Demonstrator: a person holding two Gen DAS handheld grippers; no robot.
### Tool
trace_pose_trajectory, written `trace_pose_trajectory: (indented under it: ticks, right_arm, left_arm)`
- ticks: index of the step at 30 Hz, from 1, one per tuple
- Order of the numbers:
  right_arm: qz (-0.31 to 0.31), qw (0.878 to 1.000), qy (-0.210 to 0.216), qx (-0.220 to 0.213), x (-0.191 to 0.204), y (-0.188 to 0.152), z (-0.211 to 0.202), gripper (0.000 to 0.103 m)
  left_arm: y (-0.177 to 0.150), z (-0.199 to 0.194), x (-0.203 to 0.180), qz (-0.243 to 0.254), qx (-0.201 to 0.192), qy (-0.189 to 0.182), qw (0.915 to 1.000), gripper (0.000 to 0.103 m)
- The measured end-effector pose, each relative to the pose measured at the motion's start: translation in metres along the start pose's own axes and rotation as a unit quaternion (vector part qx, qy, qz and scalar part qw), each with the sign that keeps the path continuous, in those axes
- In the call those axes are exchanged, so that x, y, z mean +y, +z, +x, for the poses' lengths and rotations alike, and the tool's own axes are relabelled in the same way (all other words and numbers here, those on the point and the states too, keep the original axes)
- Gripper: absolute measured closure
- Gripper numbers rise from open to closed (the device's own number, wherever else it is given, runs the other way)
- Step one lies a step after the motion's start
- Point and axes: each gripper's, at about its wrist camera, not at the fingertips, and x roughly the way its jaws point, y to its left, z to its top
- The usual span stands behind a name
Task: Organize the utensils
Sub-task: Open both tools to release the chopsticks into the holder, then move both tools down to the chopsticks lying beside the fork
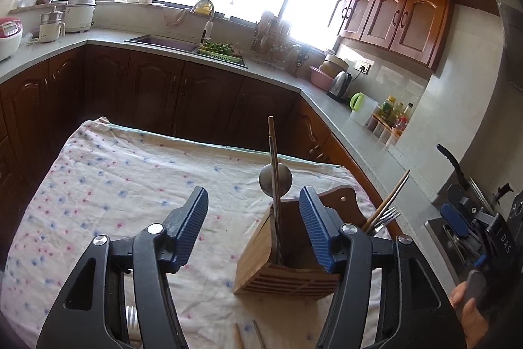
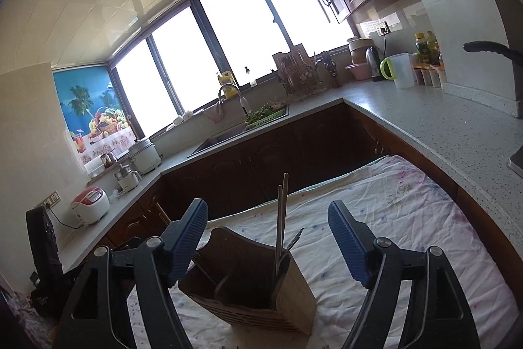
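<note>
A wooden utensil holder (image 1: 284,254) stands on a table under a floral cloth (image 1: 114,185). Two chopsticks (image 1: 273,159) and a round metal spoon (image 1: 275,180) stick up from it, with forks and more chopsticks (image 1: 387,215) in its right side. My left gripper (image 1: 252,193) is open just in front of the holder, with nothing gripped. Two loose chopsticks (image 1: 248,334) lie on the cloth below it. In the right wrist view the holder (image 2: 248,280) sits low between the fingers of my open right gripper (image 2: 268,206), its chopsticks (image 2: 281,211) upright, pads clear of it.
A grey counter (image 1: 327,100) wraps around the room behind the table, with a sink (image 1: 163,41), a rice cooker (image 1: 80,12), a kettle (image 1: 340,84) and bottles (image 1: 392,113). The right gripper and a hand (image 1: 467,316) show at the right edge.
</note>
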Motion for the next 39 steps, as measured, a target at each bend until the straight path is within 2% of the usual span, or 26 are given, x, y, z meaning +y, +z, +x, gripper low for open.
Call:
trace_pose_trajectory:
  ticks: [3, 5, 10, 19, 32, 34, 37, 39]
  right_arm:
    - [0.001, 1.0, 0.0, 0.0, -0.001, -0.007, -0.012, 0.009]
    - [0.003, 1.0, 0.0, 0.005, -0.002, -0.013, -0.021, 0.008]
    - [0.01, 1.0, -0.007, 0.026, -0.008, -0.036, -0.04, 0.007]
    - [0.02, 0.995, -0.03, 0.092, -0.023, -0.09, -0.06, 0.007]
    - [0.003, 0.989, -0.047, 0.141, -0.024, -0.145, -0.073, 0.007]
    - [-0.003, 0.988, -0.048, 0.146, -0.023, -0.149, -0.072, 0.009]
    - [-0.007, 0.987, -0.05, 0.155, -0.022, -0.152, -0.068, 0.022]
    - [-0.01, 0.986, -0.056, 0.16, -0.022, -0.153, -0.066, 0.034]
  left_arm:
    - [-0.01, -0.01, 0.006, -0.006, 0.007, 0.004, 1.0, 0.03]
    - [-0.018, -0.017, 0.01, -0.008, 0.014, 0.01, 0.9998, 0.027]
    - [-0.045, -0.032, 0.021, -0.016, 0.042, 0.019, 0.9988, 0.027]
    - [-0.092, -0.049, 0.034, -0.013, 0.086, 0.05, 0.995, 0.027]
    - [-0.16, -0.054, 0.041, -0.025, 0.153, 0.056, 0.9863, 0.027]
    - [-0.166, -0.052, 0.04, -0.025, 0.162, 0.057, 0.9849, 0.027]
    - [-0.168, -0.051, 0.038, -0.022, 0.166, 0.058, 0.9842, 0.027]
    - [-0.167, -0.05, 0.037, -0.019, 0.165, 0.059, 0.9843, 0.027]
